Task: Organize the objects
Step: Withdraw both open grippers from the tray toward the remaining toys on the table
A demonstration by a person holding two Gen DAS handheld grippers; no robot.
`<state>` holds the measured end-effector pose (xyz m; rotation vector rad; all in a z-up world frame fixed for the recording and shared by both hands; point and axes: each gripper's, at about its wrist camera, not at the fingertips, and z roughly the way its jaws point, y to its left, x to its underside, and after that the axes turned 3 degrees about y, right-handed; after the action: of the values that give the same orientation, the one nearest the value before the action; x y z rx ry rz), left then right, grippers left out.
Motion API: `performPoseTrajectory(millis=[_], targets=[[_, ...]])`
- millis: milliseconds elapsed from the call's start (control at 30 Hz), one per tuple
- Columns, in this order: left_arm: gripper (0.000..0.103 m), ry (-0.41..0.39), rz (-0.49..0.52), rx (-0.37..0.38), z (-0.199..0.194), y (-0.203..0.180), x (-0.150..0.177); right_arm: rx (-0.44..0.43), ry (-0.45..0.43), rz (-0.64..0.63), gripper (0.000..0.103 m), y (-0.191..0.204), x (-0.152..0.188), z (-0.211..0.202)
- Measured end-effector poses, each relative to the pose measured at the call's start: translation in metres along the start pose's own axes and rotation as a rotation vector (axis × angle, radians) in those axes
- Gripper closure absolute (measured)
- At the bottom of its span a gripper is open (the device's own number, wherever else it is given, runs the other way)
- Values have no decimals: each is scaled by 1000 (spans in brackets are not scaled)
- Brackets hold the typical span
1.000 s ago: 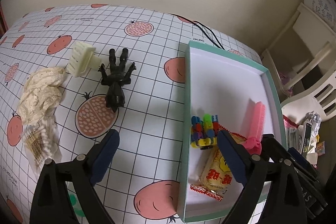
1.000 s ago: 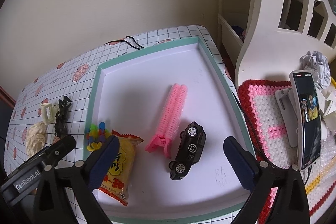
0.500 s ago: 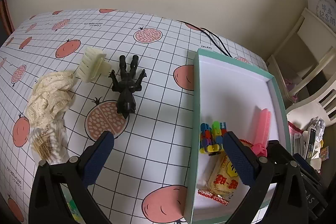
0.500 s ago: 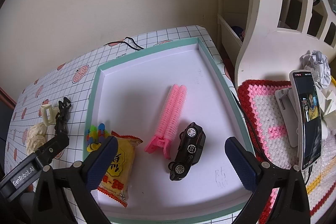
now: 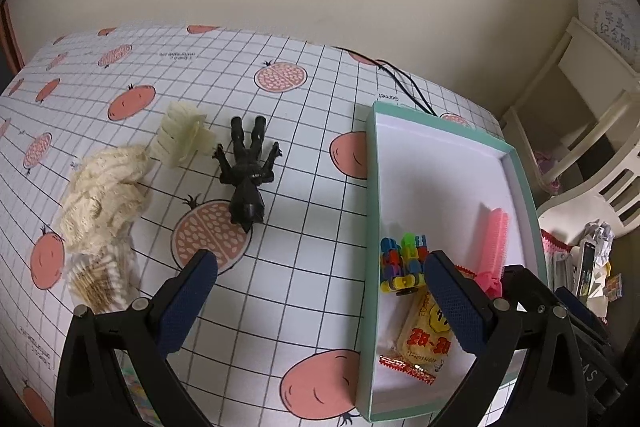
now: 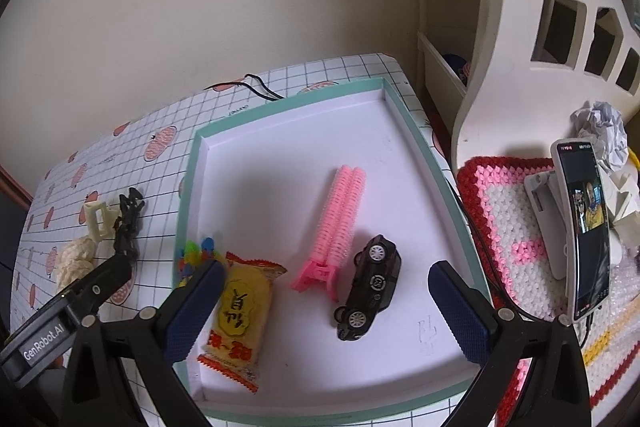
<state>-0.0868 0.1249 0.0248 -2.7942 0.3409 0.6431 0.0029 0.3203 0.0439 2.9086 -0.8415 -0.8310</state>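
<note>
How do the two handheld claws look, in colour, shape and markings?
Both the left claw and the right claw have black plastic arms with silver screws and dark blue textured pads. A white label reading GenRobot.AI sits on the left claw's body, seen in the right wrist view.

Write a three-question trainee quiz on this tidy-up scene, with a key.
1. True or false: the black toy car lies inside the tray.
2. Which item is outside the tray, on the table? A) pink hair clip B) snack packet C) black figure
3. Fill in: the left claw and the right claw are both ____ and hold nothing.

Key: 1 true; 2 C; 3 open.
</note>
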Motion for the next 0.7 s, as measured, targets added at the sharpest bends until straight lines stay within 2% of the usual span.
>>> performPoseTrajectory(millis=[467,700], targets=[[0,-44,4,-36,-40,50,-3,-84,-19,-95,0,67,-1,-25],[0,-11,-1,-79,-52,90,5,-112,-18,-170,0,109,8,-35]])
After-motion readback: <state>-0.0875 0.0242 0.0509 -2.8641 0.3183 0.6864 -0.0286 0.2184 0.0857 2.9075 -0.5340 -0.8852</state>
